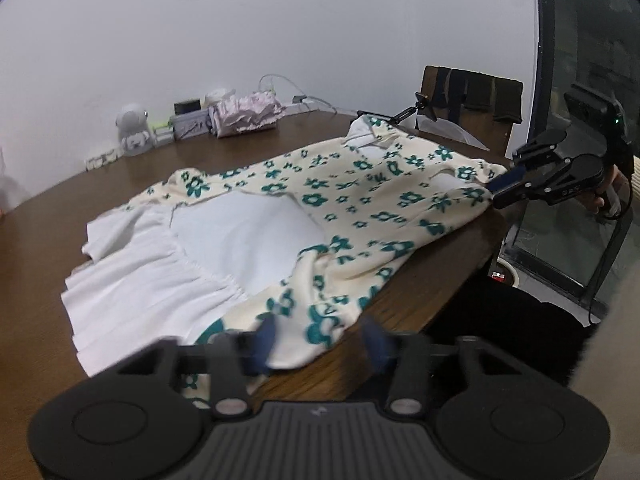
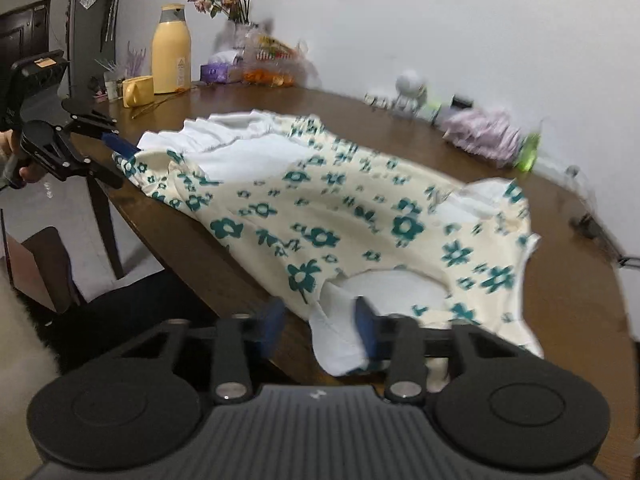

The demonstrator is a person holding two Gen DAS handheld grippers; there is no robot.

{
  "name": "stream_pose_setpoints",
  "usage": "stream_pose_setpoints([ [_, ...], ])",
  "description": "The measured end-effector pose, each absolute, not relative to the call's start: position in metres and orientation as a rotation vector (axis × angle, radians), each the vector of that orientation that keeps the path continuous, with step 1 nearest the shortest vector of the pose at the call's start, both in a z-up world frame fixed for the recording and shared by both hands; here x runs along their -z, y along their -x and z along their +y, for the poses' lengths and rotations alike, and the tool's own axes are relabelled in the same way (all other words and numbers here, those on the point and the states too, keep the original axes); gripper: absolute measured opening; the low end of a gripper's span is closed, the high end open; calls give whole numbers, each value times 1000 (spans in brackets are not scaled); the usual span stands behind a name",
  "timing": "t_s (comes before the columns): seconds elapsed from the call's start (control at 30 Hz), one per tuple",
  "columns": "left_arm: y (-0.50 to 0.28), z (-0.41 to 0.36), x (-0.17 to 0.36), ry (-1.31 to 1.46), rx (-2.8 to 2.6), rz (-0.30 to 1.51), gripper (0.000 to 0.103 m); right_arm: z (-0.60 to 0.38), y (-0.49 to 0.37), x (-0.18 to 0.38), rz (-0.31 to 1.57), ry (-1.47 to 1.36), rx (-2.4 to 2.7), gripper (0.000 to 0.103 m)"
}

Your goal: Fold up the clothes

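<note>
- Left gripper [image 1: 320, 340]: low at the near table edge, pointing down and across the dress. The jaws stand apart. The flowered hem [image 1: 320, 330] lies between them against one pad, with bare wood showing at the other, so I count no grip yet.
- Dress [image 1: 360, 200]: cream with green flowers, spread lengthwise along the near side of the table [image 1: 60, 220]. Its near long edge droops a little over the rim. The skirt end is on my left and the collar end on my right.
- Lining [image 1: 248, 232]: a white panel and gathered frill turned up and exposed on the far side of the skirt. In my judgement it wants smoothing or tucking under before any crease is set.
- Right gripper [image 2: 320, 324]: at the shoulder end, also angled down. The jaws are apart, a white flap [image 2: 340, 344] sits between them touching one pad, and there is a gap at the other. It is not clamped.
- Step in hand, as I read it: take both ends of the near edge. To do it well, I push each gripper a little deeper so both layers sit fully between the pads, then close both.
- Then I lift the two ends evenly and keep the edge taut, so the cloth does not slide off the rim.
</note>
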State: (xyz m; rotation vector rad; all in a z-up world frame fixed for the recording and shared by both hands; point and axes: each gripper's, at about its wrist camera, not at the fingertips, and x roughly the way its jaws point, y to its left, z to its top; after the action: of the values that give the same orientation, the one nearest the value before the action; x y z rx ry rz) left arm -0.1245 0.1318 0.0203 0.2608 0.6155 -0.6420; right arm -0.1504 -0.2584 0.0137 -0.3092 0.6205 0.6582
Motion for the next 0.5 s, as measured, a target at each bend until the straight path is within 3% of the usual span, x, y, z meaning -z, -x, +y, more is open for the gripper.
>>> stream_pose_setpoints([
  [0.1,119,140,-20,-270,654,606,7,-262,144,-11,637,324,-690,4],
  [0.3,112,148,-21,-292,665,599,5,-279,140,-18,636,244,-687,3],
  [0.37,112,149,-22,-288,674,602,13,-279,140,-21,631,230,-681,3],
  [0.43,113,151,-20,-294,686,615,30,-278,141,-21,640,230,-675,5],
  [0.5,116,152,-18,-312,697,626,36,-277,145,-21,647,270,-679,8],
])
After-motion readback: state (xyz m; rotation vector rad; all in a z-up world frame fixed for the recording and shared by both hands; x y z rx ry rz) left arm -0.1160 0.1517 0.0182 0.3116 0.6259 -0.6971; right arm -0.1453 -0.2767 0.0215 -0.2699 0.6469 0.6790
